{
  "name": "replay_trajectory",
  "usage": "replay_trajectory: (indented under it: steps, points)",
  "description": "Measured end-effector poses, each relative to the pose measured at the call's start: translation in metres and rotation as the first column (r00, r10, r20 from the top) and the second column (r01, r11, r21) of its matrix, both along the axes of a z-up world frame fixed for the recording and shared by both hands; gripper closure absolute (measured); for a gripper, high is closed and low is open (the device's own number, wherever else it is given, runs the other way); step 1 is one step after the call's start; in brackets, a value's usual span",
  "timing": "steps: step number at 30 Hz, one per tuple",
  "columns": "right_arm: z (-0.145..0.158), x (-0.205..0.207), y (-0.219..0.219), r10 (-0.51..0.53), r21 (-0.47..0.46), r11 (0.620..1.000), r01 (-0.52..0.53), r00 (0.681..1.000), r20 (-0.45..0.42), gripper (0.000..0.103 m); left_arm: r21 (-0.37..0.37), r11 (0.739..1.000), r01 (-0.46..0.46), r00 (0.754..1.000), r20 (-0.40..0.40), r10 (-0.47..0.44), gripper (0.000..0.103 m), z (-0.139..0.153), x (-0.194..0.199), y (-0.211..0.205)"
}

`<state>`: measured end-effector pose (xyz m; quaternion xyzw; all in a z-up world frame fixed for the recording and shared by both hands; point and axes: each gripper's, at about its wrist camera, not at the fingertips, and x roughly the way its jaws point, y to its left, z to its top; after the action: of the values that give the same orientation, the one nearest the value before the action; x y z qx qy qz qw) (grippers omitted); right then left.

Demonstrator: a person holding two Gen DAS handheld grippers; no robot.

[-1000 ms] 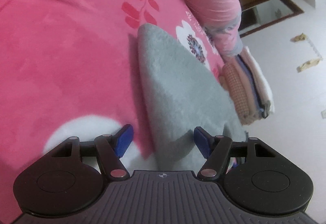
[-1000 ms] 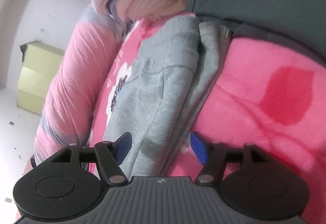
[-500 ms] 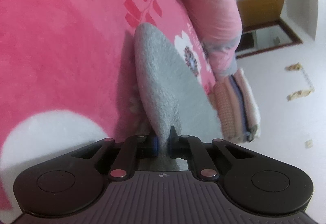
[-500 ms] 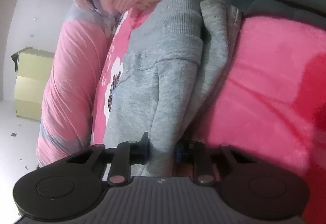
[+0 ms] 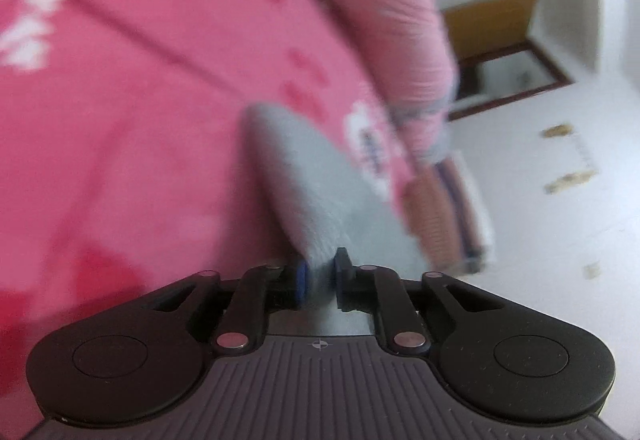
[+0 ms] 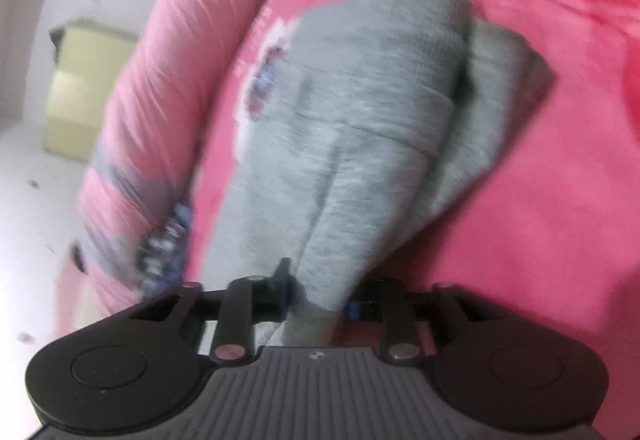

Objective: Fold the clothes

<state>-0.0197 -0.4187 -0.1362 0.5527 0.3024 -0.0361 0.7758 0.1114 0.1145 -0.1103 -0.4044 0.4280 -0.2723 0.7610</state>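
A grey sweatshirt (image 5: pixel 304 184) lies folded lengthwise on the pink blanket (image 5: pixel 140 120). My left gripper (image 5: pixel 320 274) pinches a bunched end of it between its blue pads, and its jaws are easing open with the cloth still pressed between them. In the right wrist view the same grey sweatshirt (image 6: pixel 360 128) shows its ribbed cuff and layered folds. My right gripper (image 6: pixel 318 294) grips the thick near fold, its jaws also opening slightly around the fabric. Both views are blurred by motion.
A rolled pink quilt (image 5: pixel 400 20) runs along the bed's edge. Beside it sits a stack of folded clothes (image 5: pixel 444 216). A brown box (image 5: pixel 488 24) and a framed mirror (image 5: pixel 516 80) stand on the white floor; a yellow box (image 6: pixel 84 92) shows in the right view.
Both grippers went from open around the sweatshirt to closed on it, then slid across the bed with it. The folded stack now sits farther off in the right view.
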Motion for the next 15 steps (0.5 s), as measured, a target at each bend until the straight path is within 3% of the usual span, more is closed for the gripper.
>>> replay_trajectory:
  steps: [1, 3, 4, 6, 9, 12, 15]
  points:
    - [-0.001, -0.005, -0.005, 0.003, 0.024, 1.000, -0.003, 1.000, 0.010, 0.074, 0.034, 0.999, -0.022, 1.000, 0.012, 0.021, 0.074, 0.002, -0.003, 0.004]
    - [0.009, -0.021, -0.015, 0.008, 0.007, 1.000, -0.008, 1.000, 0.003, 0.068, 0.071, 0.994, -0.084, 0.995, 0.068, 0.079, 0.069, 0.011, -0.011, 0.015]
    - [0.020, -0.029, -0.019, 0.003, -0.053, 0.999, -0.003, 1.000, -0.003, 0.063, 0.071, 0.991, -0.115, 0.990, 0.094, 0.108, 0.069, 0.016, -0.013, 0.020]
    - [0.046, -0.045, -0.024, -0.013, -0.210, 0.978, 0.011, 1.000, -0.008, 0.062, 0.070, 0.986, -0.149, 0.981, 0.139, 0.138, 0.066, 0.028, -0.012, 0.025]
    - [0.085, -0.061, -0.022, -0.027, -0.458, 0.888, 0.041, 0.999, 0.037, 0.062, 0.096, 0.984, -0.148, 0.979, 0.155, 0.132, 0.060, 0.037, -0.001, 0.019]
    - [0.115, -0.055, -0.009, 0.064, -0.599, 0.800, 0.033, 0.988, 0.141, 0.063, 0.129, 0.983, -0.133, 0.986, 0.116, 0.119, 0.057, 0.033, 0.013, 0.007]
    - [0.117, -0.021, 0.012, 0.169, -0.702, 0.712, 0.000, 0.970, 0.172, 0.063, 0.095, 0.987, -0.133, 0.991, 0.037, 0.130, 0.039, 0.018, 0.027, 0.002]
